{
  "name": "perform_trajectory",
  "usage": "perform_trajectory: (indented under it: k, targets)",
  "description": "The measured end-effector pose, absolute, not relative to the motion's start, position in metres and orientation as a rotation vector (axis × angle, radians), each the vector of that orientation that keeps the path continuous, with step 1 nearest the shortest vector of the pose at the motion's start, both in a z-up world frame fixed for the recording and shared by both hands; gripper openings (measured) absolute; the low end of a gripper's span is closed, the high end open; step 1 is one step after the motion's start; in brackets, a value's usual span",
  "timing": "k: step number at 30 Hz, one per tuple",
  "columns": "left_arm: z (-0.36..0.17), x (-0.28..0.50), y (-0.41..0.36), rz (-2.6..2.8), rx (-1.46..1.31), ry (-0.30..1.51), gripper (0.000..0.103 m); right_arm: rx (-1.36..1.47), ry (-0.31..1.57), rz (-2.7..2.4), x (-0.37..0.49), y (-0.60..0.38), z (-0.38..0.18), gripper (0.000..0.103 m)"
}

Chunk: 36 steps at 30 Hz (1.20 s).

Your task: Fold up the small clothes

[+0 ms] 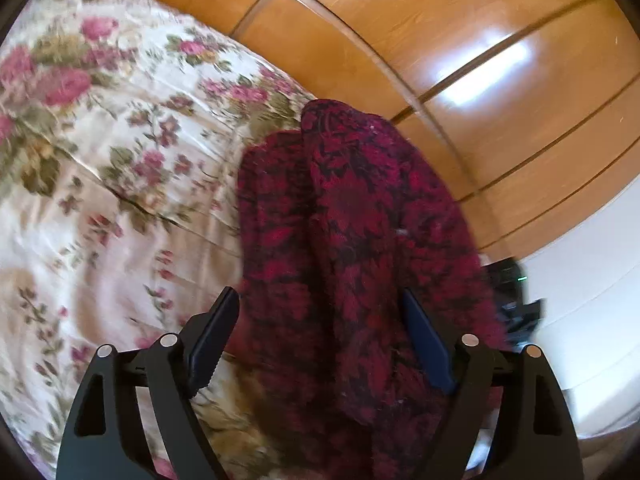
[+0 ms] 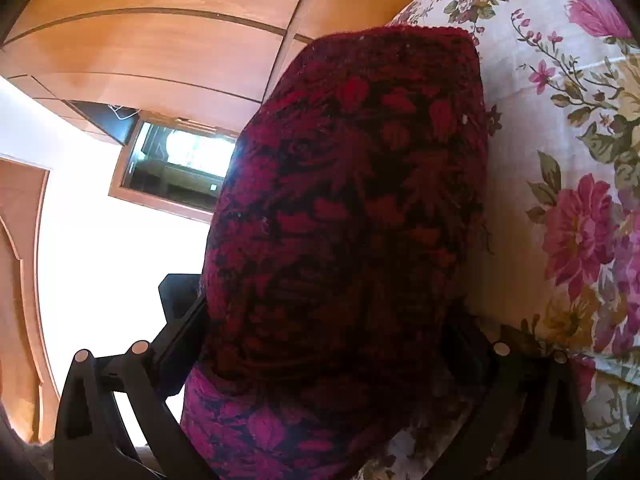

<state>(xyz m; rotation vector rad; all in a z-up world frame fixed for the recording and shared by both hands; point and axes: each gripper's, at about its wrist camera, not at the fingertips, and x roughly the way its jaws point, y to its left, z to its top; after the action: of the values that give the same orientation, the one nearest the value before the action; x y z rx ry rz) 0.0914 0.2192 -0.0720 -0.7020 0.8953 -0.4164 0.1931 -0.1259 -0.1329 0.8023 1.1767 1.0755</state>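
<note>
A dark red and black patterned knit garment [image 1: 360, 200] lies in a long bunched fold on the floral bedspread [image 1: 100, 160]. My left gripper [image 1: 318, 292] is open wide. The near end of the garment runs between its fingers; the left finger [image 1: 216, 340] stands clear of the cloth. In the right wrist view the same garment [image 2: 352, 160] fills the middle and covers most of my right gripper [image 2: 324, 300]. Its left finger [image 2: 180, 320] shows beside the cloth, its right finger is lost in shadow, and the jaws stand wide apart.
Wooden wardrobe doors [image 1: 440, 40] rise behind the bed, also in the right wrist view [image 2: 160, 40]. A framed glass opening [image 2: 176, 164] sits in a white wall. Dark objects [image 1: 516, 304] lie beyond the garment at the right. The bedspread [image 2: 560, 120] spreads to the right.
</note>
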Motion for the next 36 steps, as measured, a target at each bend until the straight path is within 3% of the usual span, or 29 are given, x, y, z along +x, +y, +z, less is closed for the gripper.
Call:
perform_trajectory:
  k: [6,8,10,12,20,25,31,36]
  targets:
    - [-0.080,0.099,0.195,-0.474,-0.677,0.929,0.084,0.770,1.157,1.053,0.191,-0.118,-0.132,0.101]
    - [-0.087,0.098,0.194,-0.504,-0.695,0.921,0.078,0.737,1.151,1.038,0.186,-0.117,-0.126,0.100]
    - [-0.092,0.095,0.201,-0.528,-0.737,0.899,0.062,0.707,1.128,1.021,0.176,-0.116,-0.117,0.093]
    - [-0.095,0.086,0.210,-0.565,-0.795,0.860,0.051,0.666,1.094,1.012,0.166,-0.115,-0.103,0.086]
    - [-0.079,0.067,0.182,-0.690,-0.806,0.795,0.046,0.562,0.951,1.009,0.122,-0.138,-0.051,0.078]
    - [-0.055,0.092,0.107,-0.827,-0.726,0.807,0.046,0.573,0.834,0.890,0.091,-0.218,-0.025,0.077]
    - [-0.005,0.167,-0.035,-1.016,-0.552,0.826,0.046,0.633,0.642,0.647,0.081,-0.351,0.001,0.077]
    - [0.011,0.221,-0.162,-1.048,-0.387,0.914,0.043,0.736,0.646,0.405,0.080,-0.461,-0.036,0.077]
